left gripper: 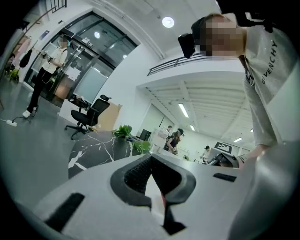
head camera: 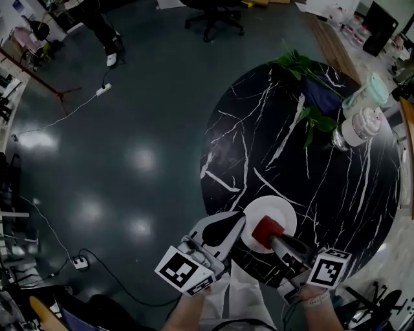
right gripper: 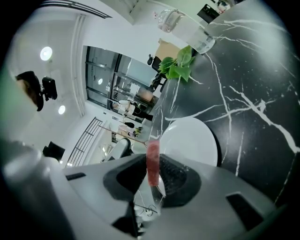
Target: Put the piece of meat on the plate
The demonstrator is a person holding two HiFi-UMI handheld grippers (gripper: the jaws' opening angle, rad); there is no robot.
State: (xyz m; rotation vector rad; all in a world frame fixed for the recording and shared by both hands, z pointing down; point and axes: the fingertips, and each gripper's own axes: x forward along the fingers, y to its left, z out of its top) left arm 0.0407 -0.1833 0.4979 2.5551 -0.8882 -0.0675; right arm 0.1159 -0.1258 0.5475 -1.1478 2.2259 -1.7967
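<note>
A white plate [head camera: 283,215] sits at the near edge of the round black marble table [head camera: 310,168]. My right gripper [head camera: 272,238] is shut on a red slab of meat [head camera: 265,231], which hangs over the plate's near half. In the right gripper view the meat [right gripper: 153,161] stands on edge between the pads of the right gripper [right gripper: 152,177], with the plate [right gripper: 192,140] just beyond. My left gripper [head camera: 240,226] reaches the plate's left rim. In its own view, the left gripper [left gripper: 154,183] has jaws nearly together, with the white rim in the narrow gap.
Leafy green stems [head camera: 304,68] and two lidded jars [head camera: 362,123] stand at the table's far right. The dark floor to the left carries a cable with a power strip [head camera: 103,89] and an office chair [head camera: 213,16]. A person's legs show at the far left.
</note>
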